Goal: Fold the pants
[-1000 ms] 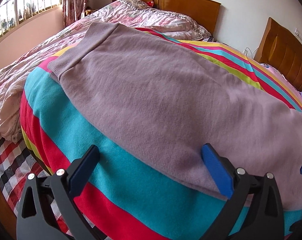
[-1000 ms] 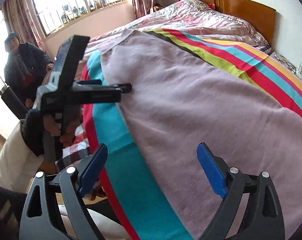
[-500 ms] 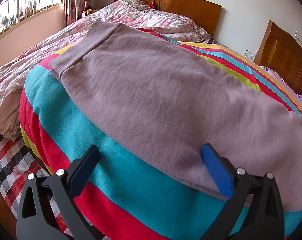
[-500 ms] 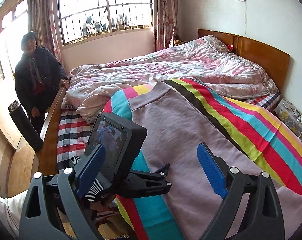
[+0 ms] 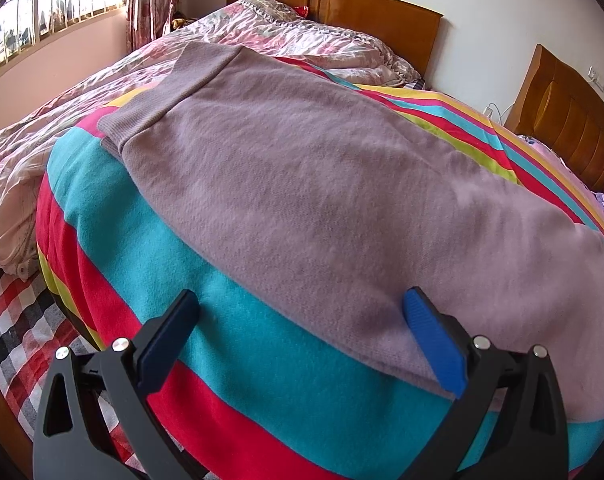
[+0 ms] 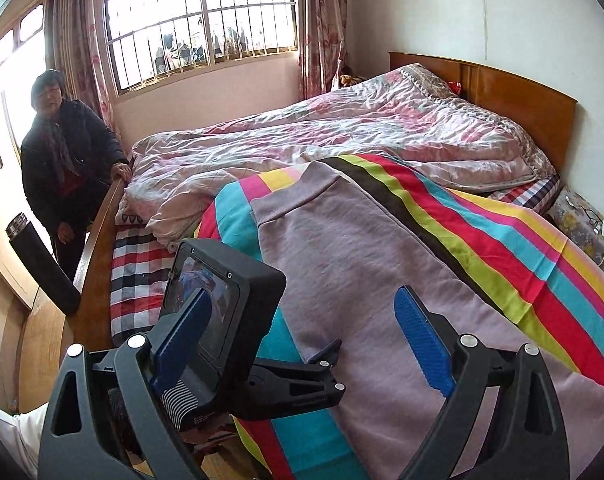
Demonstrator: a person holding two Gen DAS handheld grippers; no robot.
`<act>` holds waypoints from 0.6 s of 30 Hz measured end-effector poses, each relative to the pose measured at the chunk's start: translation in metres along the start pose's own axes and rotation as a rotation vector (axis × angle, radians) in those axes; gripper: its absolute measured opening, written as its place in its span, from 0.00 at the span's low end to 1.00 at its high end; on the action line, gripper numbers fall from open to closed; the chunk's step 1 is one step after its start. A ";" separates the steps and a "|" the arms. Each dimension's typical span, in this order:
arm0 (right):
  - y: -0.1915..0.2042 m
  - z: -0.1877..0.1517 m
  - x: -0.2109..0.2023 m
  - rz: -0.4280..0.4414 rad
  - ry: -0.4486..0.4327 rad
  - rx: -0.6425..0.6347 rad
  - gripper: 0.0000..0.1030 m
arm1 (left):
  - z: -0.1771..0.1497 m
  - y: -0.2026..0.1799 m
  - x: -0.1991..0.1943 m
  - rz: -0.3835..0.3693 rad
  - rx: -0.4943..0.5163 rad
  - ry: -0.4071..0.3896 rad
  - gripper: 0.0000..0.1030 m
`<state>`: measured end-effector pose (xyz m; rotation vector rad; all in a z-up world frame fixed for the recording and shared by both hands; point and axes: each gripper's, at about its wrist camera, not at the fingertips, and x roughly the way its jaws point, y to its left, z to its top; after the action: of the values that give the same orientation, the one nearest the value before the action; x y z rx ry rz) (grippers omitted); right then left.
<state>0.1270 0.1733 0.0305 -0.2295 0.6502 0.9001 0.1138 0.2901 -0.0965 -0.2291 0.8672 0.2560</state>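
Mauve knit pants (image 5: 322, 192) lie flat on a striped blanket (image 5: 262, 380) on the bed, ribbed waistband (image 5: 162, 96) at the far left end. My left gripper (image 5: 302, 320) is open and empty, low over the pants' near edge, its right finger above the cloth. In the right wrist view the pants (image 6: 362, 272) stretch away from me; my right gripper (image 6: 302, 332) is open and empty, held above them. The left gripper's body (image 6: 230, 320) with its screen shows just in front of it, jaws over the pants' edge.
A pink floral quilt (image 6: 342, 136) is bunched on the far side of the bed, before a wooden headboard (image 6: 522, 100). A second headboard (image 5: 570, 128) stands at right. A person in a dark coat (image 6: 62, 152) stands by the wooden footboard (image 6: 98, 248) under the window.
My right gripper has lifted and pulled back, so more of the room and bed shows. My left gripper has stayed almost still over the pants' near edge.
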 end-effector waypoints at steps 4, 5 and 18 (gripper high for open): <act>-0.001 0.000 0.000 0.007 -0.002 0.009 0.87 | 0.000 0.000 0.000 0.000 0.000 0.000 0.99; -0.001 0.000 0.001 0.007 0.000 0.008 0.87 | 0.000 0.000 0.000 0.000 0.000 0.000 0.99; -0.005 -0.001 0.001 0.013 0.006 0.023 0.87 | 0.000 0.000 0.000 0.001 0.000 -0.001 0.99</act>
<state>0.1308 0.1709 0.0286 -0.2075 0.6686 0.9038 0.1135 0.2898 -0.0968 -0.2288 0.8666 0.2568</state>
